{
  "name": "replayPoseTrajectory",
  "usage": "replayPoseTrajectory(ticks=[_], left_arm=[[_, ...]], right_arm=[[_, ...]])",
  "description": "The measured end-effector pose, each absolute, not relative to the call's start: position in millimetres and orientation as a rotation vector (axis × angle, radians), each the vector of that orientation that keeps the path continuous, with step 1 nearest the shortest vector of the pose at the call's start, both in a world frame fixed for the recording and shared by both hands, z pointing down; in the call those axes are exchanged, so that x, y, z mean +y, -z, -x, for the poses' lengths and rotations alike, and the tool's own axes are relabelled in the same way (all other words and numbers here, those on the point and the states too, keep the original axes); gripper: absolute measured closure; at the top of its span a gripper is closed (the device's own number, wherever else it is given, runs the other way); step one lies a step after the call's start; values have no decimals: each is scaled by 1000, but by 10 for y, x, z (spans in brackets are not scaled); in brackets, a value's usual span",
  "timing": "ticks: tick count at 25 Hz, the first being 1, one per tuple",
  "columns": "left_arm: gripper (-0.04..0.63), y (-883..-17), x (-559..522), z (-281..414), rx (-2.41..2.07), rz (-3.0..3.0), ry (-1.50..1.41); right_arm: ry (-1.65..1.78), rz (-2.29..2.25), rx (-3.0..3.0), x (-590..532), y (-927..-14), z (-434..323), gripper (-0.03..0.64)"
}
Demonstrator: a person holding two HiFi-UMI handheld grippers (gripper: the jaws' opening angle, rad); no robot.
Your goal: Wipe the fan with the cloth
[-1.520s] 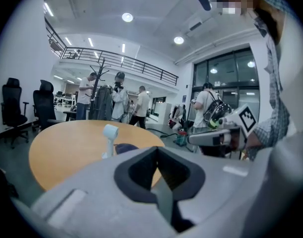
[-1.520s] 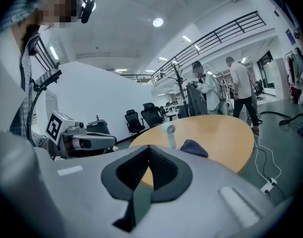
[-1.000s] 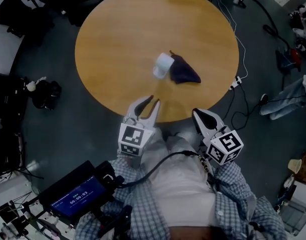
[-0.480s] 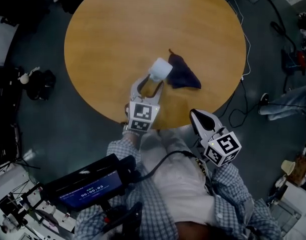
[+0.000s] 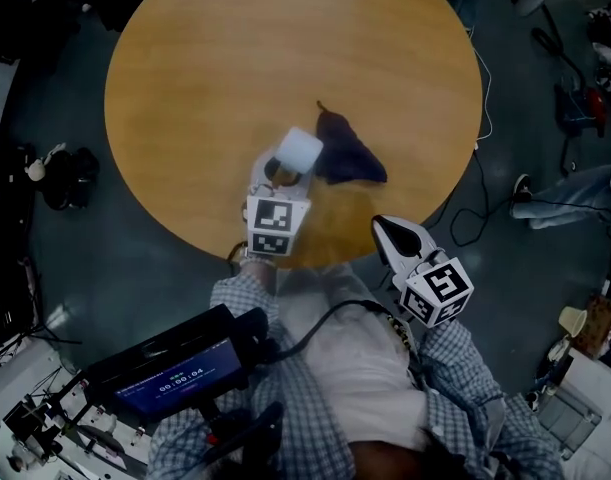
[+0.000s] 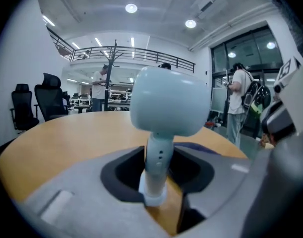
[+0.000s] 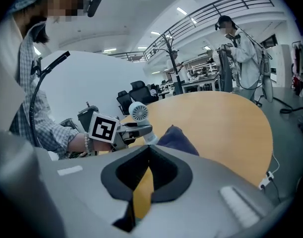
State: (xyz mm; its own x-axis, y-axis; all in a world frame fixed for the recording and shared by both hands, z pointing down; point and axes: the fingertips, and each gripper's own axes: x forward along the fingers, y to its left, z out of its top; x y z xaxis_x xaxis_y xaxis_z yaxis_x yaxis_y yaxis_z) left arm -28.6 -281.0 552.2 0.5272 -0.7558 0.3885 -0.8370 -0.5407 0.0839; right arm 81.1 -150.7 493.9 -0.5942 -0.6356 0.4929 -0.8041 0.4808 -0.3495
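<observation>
Two claws working: left claw [image 6: 158,185] narrowing around the fan [image 6: 168,100], slim smooth stem visible only in its own view; overhead, just a rounded white head. Crumpled dark cloth [image 5: 347,155] just right, on the round wooden surface [image 5: 235,48]. Right claw [image 7: 146,157] pinched together, empty.

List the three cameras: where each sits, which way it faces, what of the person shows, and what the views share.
Head view: on the person's head, looking steeply down at table, fan, cloth; shows left gripper, right gripper, checked sleeves.
Left gripper view: rides the left gripper, looks along its closing jaws at the fan's stem between them.
Right gripper view: rides the right gripper, looks over shut, empty jaws at fan, cloth, left gripper, left forearm.
Shared: all show the fan.
</observation>
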Motion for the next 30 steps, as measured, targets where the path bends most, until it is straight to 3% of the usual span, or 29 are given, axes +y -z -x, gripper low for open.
replayPoseTrajectory(ticks=[5,11,13,23,30], left_arm=[[449,-5490,-2792,299,-1315,-2534,-449],[451,-5455,-2708,315,-1332,-2521,-457],[451,-5423,-2662,314,-1336,-2519,-463],[451,-5066,-2431,572,-1386,-2502,-462],[451,-4547,-2361,729,-1478,-2552,-450]], right_arm=[[-708,-1166,-2446,-1775,-5122,-774,621],[-415,-972,-2331,-2445,-5523,-693,419],[-345,-921,-2284,-2669,-5680,-614,387],[-445,-886,-2244,-2850,-6180,-412,520],[-447,-965,-2597,-2773,-4763,-117,525]])
